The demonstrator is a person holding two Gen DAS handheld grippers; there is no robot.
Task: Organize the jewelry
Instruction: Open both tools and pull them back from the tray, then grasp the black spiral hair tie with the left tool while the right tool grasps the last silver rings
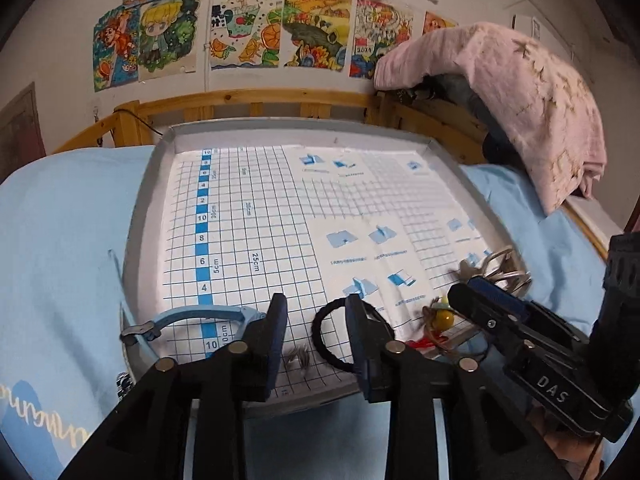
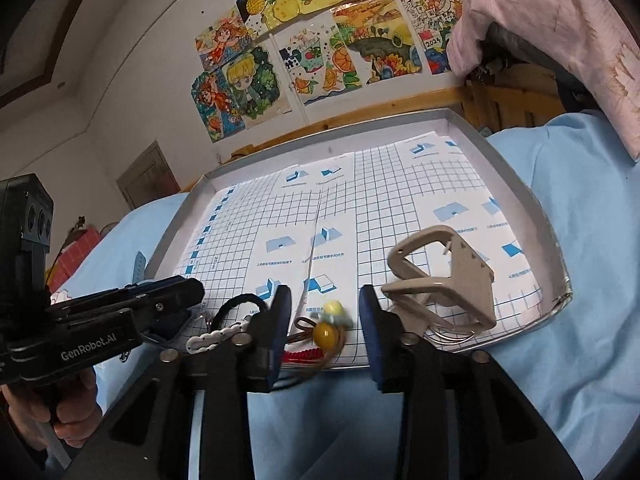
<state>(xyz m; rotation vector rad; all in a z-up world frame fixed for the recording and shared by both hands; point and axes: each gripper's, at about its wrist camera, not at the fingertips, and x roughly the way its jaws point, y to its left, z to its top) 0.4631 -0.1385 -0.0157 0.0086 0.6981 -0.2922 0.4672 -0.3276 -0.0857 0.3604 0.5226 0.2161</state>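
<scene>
A grey tray point(image 1: 148, 184) lined with blue grid paper lies on a light blue bed; it also shows in the right wrist view point(image 2: 516, 184). My left gripper point(image 1: 316, 332) is open over the tray's near edge, with a black hair tie point(image 1: 324, 344) and a small silver piece point(image 1: 298, 358) between its fingers. A blue watch strap point(image 1: 192, 316) lies to its left. My right gripper point(image 2: 324, 324) is open around a yellow bead charm on a brown cord point(image 2: 325, 332). A beige claw clip point(image 2: 448, 276) lies to its right, over silver rings point(image 2: 452, 336). A white beaded piece point(image 2: 212, 338) lies left.
A wooden bed rail point(image 1: 256, 98) runs behind the tray. A pink cloth point(image 1: 520, 92) hangs over a dark heap at the back right. Drawings point(image 1: 240, 32) cover the wall. A red item point(image 2: 304, 356) lies at the tray's near edge.
</scene>
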